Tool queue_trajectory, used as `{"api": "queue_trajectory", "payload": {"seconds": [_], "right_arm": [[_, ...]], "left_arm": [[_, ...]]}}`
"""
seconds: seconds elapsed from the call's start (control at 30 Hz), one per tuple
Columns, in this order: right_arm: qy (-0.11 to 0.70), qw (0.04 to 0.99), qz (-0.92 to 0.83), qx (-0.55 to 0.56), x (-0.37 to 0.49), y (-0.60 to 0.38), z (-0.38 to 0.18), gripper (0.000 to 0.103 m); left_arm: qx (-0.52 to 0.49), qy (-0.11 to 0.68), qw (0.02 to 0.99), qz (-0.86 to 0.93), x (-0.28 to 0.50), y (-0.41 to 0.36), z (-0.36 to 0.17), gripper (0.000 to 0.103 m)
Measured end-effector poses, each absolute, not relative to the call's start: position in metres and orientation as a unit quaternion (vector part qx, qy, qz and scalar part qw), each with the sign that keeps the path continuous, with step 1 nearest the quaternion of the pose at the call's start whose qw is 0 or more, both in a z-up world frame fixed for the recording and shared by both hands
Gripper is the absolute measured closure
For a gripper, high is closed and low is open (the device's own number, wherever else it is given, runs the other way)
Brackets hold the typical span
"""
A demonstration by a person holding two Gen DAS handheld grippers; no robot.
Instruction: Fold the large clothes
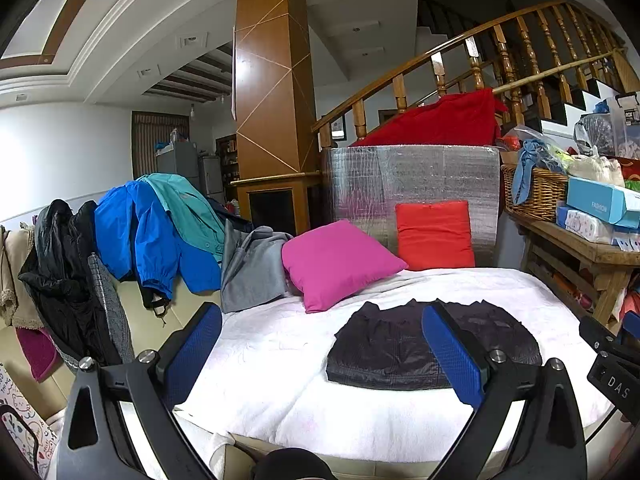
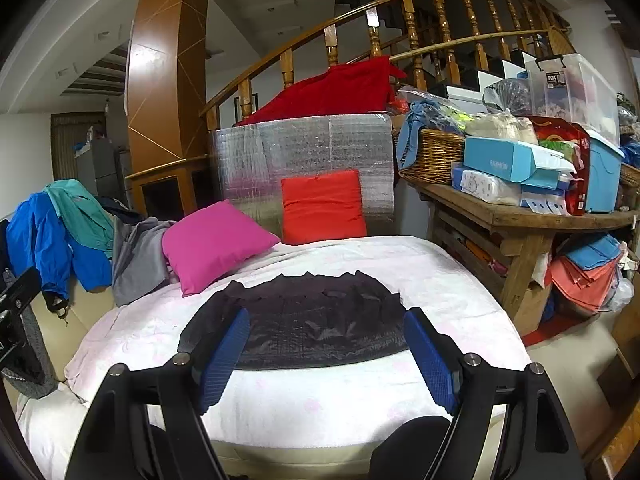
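With both my left gripper (image 1: 322, 354) and right gripper (image 2: 326, 360) released and empty, I should leave the folded black garment (image 2: 304, 320) flat and reach left for the next jacket.

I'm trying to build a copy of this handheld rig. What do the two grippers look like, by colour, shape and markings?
Both match. The left gripper and right gripper each have a black frame with triangular cut-outs and round silver bolt heads. Each carries two flat, oblong fingers faced with blue, finely dimpled pads. In the left wrist view, white letters "DAS" show on the right gripper's black body at the edge. No cables or sleeves show.
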State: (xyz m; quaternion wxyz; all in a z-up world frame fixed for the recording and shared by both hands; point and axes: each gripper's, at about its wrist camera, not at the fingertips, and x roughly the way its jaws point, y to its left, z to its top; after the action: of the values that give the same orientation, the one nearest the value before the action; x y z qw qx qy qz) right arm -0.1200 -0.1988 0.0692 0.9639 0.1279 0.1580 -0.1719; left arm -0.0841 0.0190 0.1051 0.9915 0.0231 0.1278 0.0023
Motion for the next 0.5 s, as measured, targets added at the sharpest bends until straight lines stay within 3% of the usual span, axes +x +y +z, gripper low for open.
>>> {"api": "queue_trajectory", "payload": {"seconds": [0.5], "right_arm": [[0.163,0.963,-0.170,0.132,-0.1187,-0.2023,0.0642,0.021]], "left_arm": [[0.022,0.134,0.991,0.006,-0.0814,0.0190,0.1022,0.003]]}}
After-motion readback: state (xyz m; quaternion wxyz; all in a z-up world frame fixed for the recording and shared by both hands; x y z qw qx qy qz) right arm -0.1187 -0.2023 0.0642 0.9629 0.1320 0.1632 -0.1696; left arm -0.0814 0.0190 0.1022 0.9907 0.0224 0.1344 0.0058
